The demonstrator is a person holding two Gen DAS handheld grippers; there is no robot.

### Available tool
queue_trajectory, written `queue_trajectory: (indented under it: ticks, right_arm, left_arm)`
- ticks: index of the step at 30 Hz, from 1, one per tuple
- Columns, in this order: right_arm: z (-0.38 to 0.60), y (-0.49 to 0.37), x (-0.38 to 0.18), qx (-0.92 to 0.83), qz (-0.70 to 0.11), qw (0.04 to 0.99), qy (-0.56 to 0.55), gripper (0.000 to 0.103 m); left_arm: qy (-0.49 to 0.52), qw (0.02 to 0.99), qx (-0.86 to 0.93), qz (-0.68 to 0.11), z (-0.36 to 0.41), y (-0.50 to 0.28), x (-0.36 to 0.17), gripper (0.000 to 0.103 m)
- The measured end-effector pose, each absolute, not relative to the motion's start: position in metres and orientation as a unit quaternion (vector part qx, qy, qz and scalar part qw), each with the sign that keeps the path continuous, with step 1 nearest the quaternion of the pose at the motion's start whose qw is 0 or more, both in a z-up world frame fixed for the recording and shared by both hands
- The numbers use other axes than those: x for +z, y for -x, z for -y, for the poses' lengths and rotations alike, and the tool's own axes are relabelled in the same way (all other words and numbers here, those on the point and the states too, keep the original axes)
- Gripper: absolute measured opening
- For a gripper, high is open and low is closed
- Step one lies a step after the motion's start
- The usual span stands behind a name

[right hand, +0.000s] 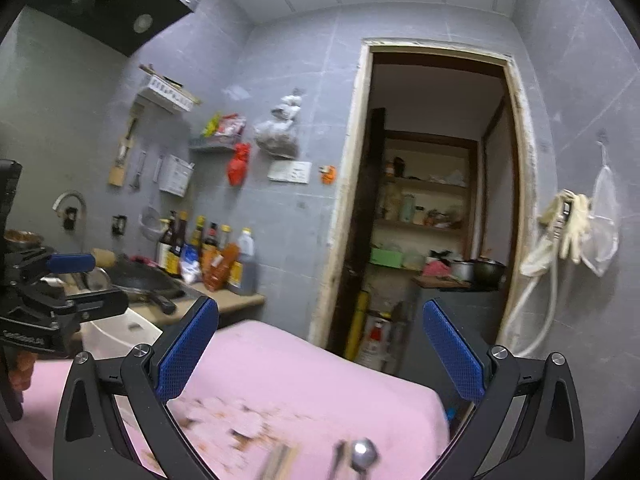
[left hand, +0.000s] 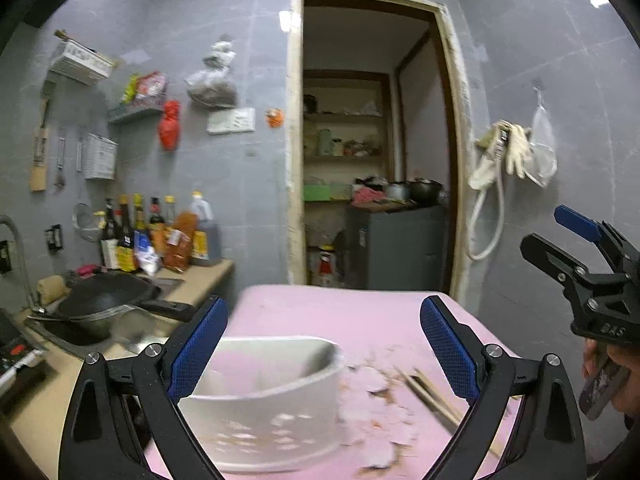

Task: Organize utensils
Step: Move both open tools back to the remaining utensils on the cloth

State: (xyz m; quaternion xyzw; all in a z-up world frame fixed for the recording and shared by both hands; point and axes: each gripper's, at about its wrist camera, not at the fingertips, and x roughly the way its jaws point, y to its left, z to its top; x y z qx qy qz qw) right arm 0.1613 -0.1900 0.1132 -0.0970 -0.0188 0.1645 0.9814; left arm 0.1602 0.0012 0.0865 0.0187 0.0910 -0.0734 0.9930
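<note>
A white perforated utensil holder (left hand: 268, 396) stands on the pink table (left hand: 360, 312), low between the wide-apart fingers of my left gripper (left hand: 322, 344), which is open and empty above it. Wooden chopsticks (left hand: 434, 394) lie on the cloth to its right. My right gripper (right hand: 320, 348) is open and empty above the pink table (right hand: 320, 376). A metal spoon (right hand: 362, 454) and blurred chopsticks (right hand: 280, 460) lie below it at the frame's bottom edge. The holder (right hand: 116, 338) shows at the left, behind my left gripper (right hand: 80, 284). My right gripper (left hand: 560, 244) shows at the right edge.
A counter (left hand: 200, 280) on the left holds a black wok (left hand: 108, 296) in a sink and several sauce bottles (left hand: 160, 236). An open doorway (left hand: 372, 140) to a pantry lies behind the table. Gloves and a bag (left hand: 516, 156) hang on the right wall.
</note>
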Motion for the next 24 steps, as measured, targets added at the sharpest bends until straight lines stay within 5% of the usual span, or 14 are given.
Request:
queue_trajectory:
  ticks: [17, 24]
  right_arm:
    - [0.270, -0.211, 0.056, 0.124, -0.113, 0.982, 0.084, 0.099]
    - [0.272, -0.247, 0.031, 0.141, -0.209, 0.964, 0.086, 0.077]
  left_arm:
    - [-0.050, 0.953, -0.134, -0.265, 0.086, -0.221, 0.018, 0.091]
    - [-0.047, 0.923, -0.154, -0.350, 0.094, -0.247, -0.011, 0.048]
